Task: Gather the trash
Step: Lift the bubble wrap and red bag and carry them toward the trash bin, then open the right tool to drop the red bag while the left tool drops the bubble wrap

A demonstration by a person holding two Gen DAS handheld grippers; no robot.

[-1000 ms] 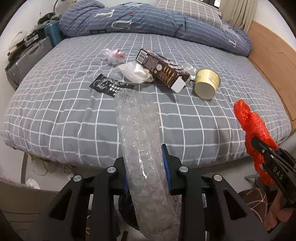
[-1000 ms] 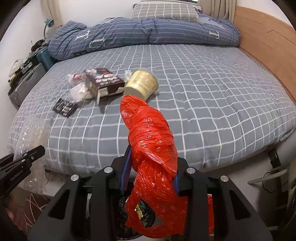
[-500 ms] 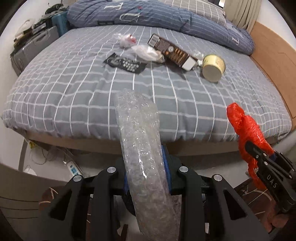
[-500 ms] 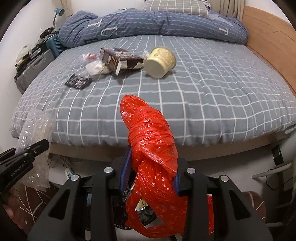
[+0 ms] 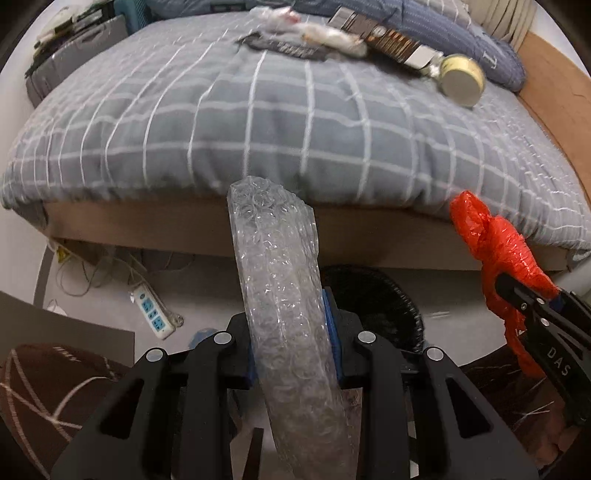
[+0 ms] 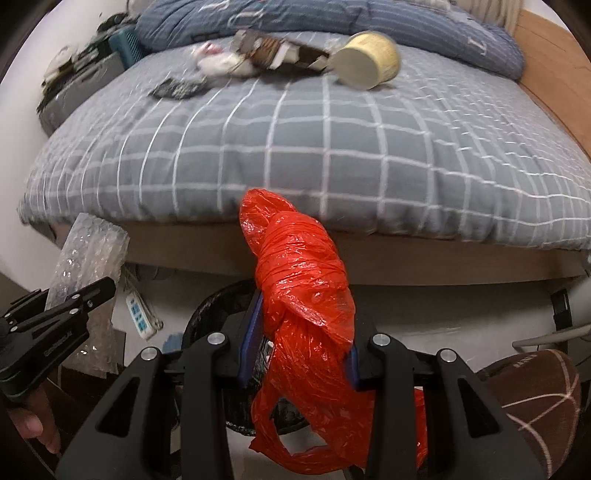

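My left gripper (image 5: pixel 291 332) is shut on a roll of clear bubble wrap (image 5: pixel 280 295) that sticks up past the fingers. My right gripper (image 6: pixel 299 339) is shut on a twisted red plastic bag (image 6: pixel 303 295). Both hang over the floor in front of the bed, just above a black mesh waste bin (image 5: pixel 376 302) (image 6: pixel 214 310). Each view shows the other gripper too: the red bag (image 5: pixel 495 254) at the right edge, the bubble wrap (image 6: pixel 88 258) at the left. On the bed lie a brown carton (image 5: pixel 388 37), a cream tub (image 6: pixel 369 62), white wrappers (image 5: pixel 325 33) and a black sachet (image 6: pixel 177 88).
The grey checked bed (image 5: pixel 295 122) fills the upper half, its wooden base (image 5: pixel 147 229) close ahead. A white power strip (image 5: pixel 153 317) and cables lie on the floor at the left. Brown patterned slippers (image 6: pixel 528 384) (image 5: pixel 55 391) show at the bottom corners. Luggage (image 5: pixel 74 62) stands left of the bed.
Both grippers have dropped and pulled back from the bed top to the floor in front of it, still gripping their loads. The waste bin has come into view beneath them.
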